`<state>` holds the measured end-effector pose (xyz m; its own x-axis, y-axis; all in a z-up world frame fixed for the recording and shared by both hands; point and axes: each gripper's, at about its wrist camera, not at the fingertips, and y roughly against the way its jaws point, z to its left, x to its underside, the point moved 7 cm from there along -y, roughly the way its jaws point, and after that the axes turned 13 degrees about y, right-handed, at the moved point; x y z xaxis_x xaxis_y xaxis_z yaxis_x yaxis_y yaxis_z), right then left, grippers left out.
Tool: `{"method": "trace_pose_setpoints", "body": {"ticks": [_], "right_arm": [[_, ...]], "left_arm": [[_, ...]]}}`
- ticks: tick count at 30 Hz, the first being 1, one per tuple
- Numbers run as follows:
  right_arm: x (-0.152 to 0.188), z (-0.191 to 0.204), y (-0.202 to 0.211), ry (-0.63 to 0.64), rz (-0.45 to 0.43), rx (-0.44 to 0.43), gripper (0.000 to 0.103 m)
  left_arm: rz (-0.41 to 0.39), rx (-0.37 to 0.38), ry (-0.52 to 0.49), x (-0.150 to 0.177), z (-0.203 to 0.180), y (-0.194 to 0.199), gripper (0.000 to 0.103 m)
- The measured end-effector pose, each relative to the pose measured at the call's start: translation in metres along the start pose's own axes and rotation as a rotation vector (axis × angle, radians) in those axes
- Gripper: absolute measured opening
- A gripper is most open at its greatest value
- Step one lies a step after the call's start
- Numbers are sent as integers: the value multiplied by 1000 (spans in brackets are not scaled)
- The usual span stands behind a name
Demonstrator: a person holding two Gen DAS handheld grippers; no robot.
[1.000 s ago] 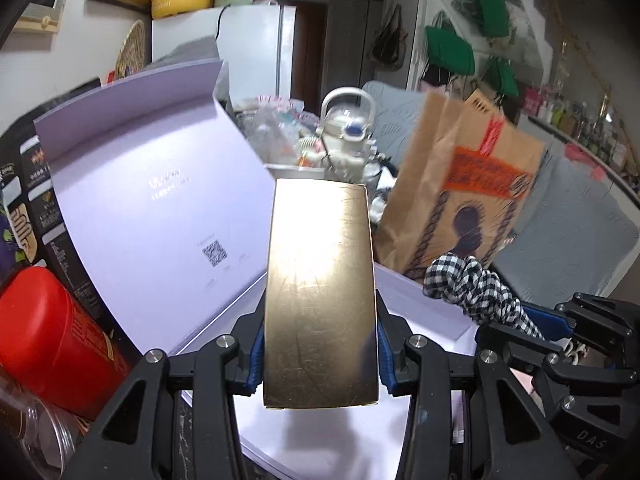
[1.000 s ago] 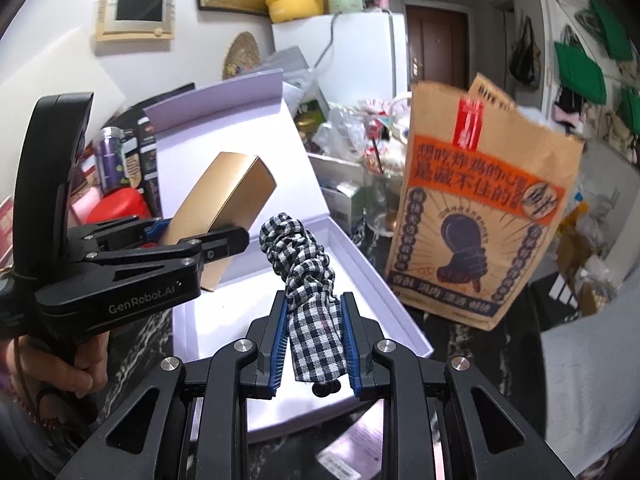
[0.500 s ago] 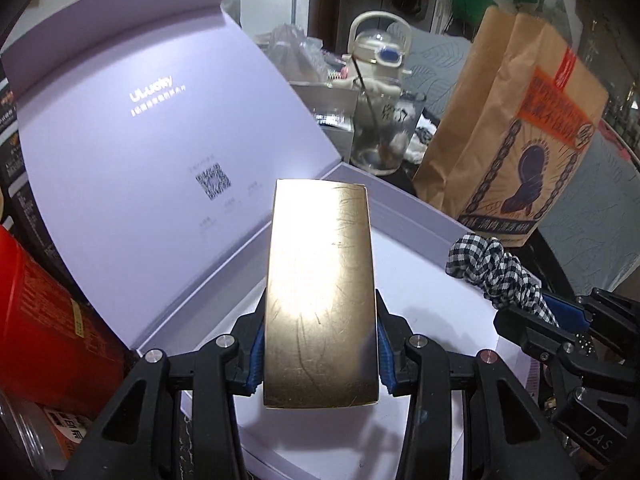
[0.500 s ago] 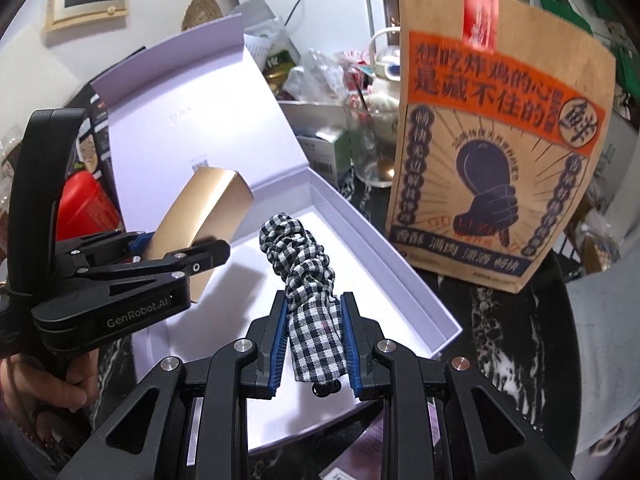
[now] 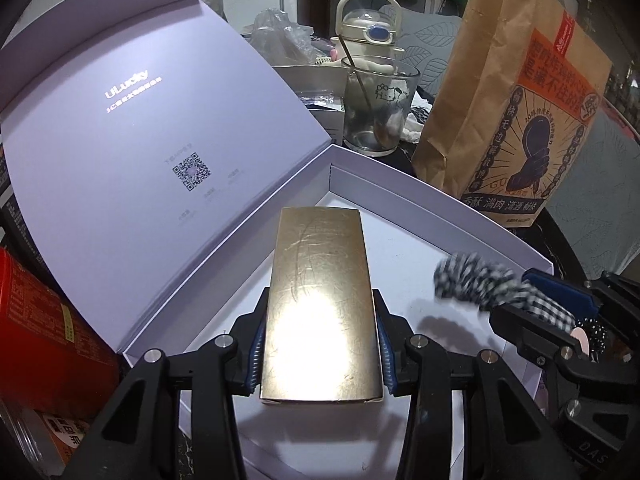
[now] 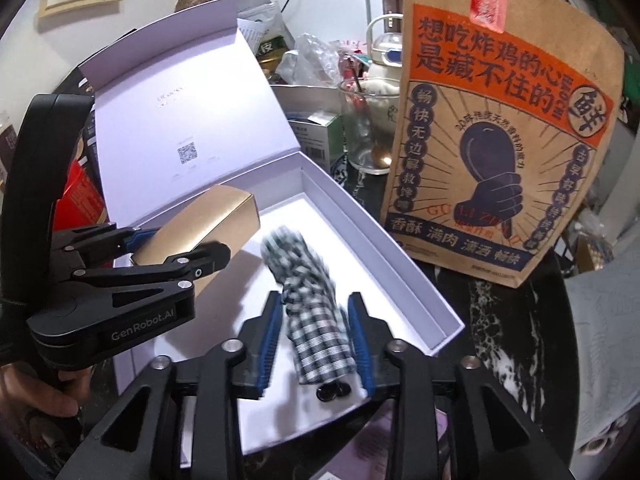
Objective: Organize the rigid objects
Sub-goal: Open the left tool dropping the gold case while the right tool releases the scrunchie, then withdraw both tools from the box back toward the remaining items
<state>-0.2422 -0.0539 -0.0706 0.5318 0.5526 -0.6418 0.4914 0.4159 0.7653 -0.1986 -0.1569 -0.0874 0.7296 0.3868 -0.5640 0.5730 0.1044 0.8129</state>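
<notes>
Hanging over the open white gift box (image 5: pixel 460 208), the gold carton (image 5: pixel 320 312) is clamped by its long sides between the blue pads of the left gripper (image 5: pixel 320 356), which is closed tight on it; the carton is tilted, its far end toward the corner of the box, and whether it touches the floor of the box I cannot tell. Beside it, the black-and-white checked fabric bundle (image 6: pixel 308 304) lies between the fingers of the right gripper (image 6: pixel 316 344); these jaws have just been opening, and a small gap now shows on each side of the cloth, so the pads no longer press it, and the cloth looks blurred. The raised lid (image 5: pixel 140 152) carries the brand "ULucky" and a QR code with small text that is too fine to read. Behind the box stands a brown paper bag (image 6: pixel 500 140) with an orange band of Chinese characters, a dark fist drawing and a red sticker on top; the right wrist view shows its whole front, while the left wrist view shows it from an angle. The left wrist view shows better the glass cup (image 5: pixel 380 108) with a Hello Kitty drawing and a spoon inside, a cream kettle-shaped bottle (image 5: pixel 368 28) behind it, and a red container (image 5: pixel 36 344) at the left edge. Only the right wrist view shows the words "GenRobot.AI" on the body of the left gripper and the person's hand (image 6: pixel 32 392) that holds it.
</notes>
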Motion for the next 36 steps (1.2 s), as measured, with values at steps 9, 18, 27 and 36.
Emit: {"method": "trace_pose_setpoints", "body": {"ticks": [9, 18, 27, 36], "right_arm": [[6, -12, 14, -34, 16, 57, 56], [13, -16, 30, -54, 21, 80, 56], [15, -17, 51, -68, -6, 96, 56], [11, -16, 92, -47, -79, 150, 63]], "left_arm": [[16, -22, 24, -4, 1, 2, 56], [-11, -36, 33, -6, 3, 13, 82], [-57, -1, 17, -10, -10, 41, 82], [-109, 23, -5, -10, -21, 77, 82]]}}
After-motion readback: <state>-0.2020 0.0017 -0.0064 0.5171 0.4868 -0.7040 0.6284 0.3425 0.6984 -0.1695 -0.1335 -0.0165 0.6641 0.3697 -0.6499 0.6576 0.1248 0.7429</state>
